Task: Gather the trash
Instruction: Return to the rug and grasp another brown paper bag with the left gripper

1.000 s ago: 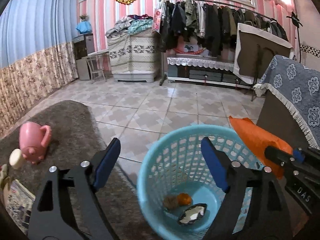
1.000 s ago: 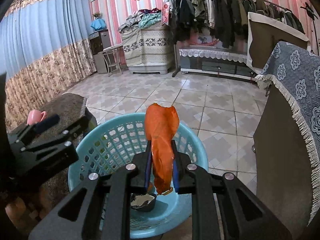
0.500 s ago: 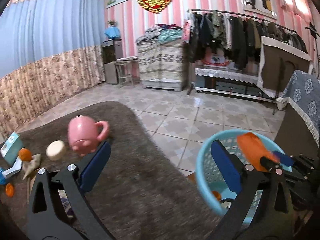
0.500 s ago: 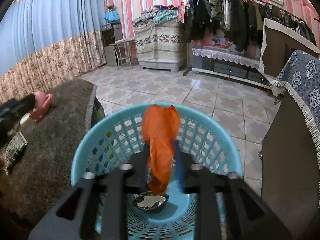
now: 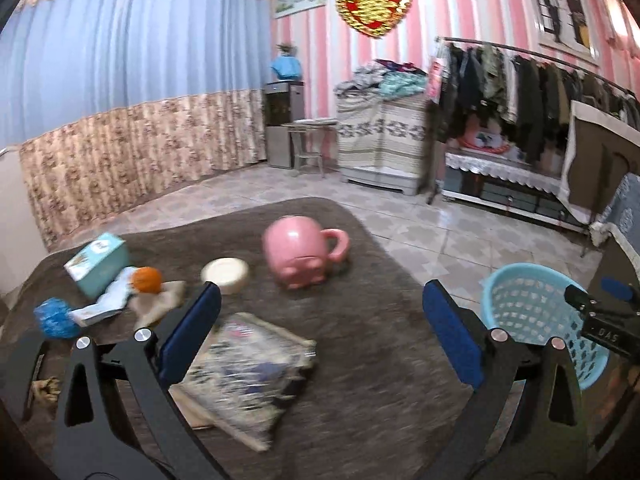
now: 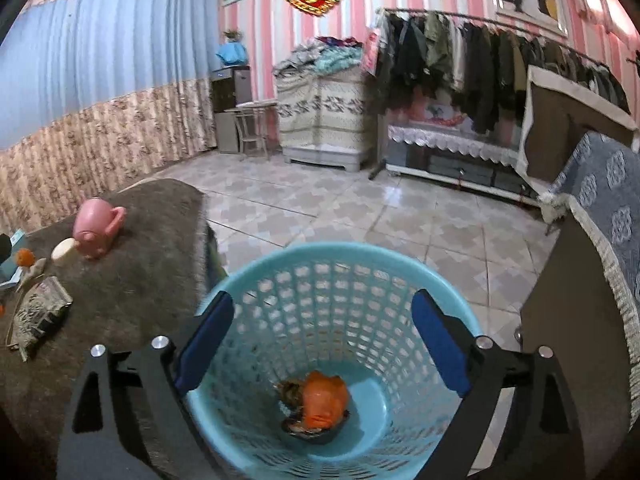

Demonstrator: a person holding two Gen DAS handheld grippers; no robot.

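Right gripper (image 6: 320, 344) sits above the blue basket (image 6: 400, 276); its fingers have just been opening and now stand wide with nothing between them; the orange wrapper (image 6: 322, 400) lies at the basket bottom on top of other scraps, so that drop is done. Left gripper (image 5: 320, 328) is also spread wide and empty, aimed over the brown-covered surface (image 5: 380, 380), where the remaining litter lies: a crumpled printed bag (image 5: 248, 364) just ahead between the fingers, an orange ball of peel (image 5: 147, 279) and a tan scrap (image 5: 160, 302) touching it, a blue crumpled ball (image 5: 54, 317) further left. Pink mug (image 5: 300, 254), round lid (image 5: 225, 275) and tissue box (image 5: 98, 262) look like keepers, my guess. Likely next step: left picks the printed bag; best to come down with the fingers straddling its bunched middle, close firmly since it's thin and slippery; keep off the mug. Left view is blurred, so details are rough.
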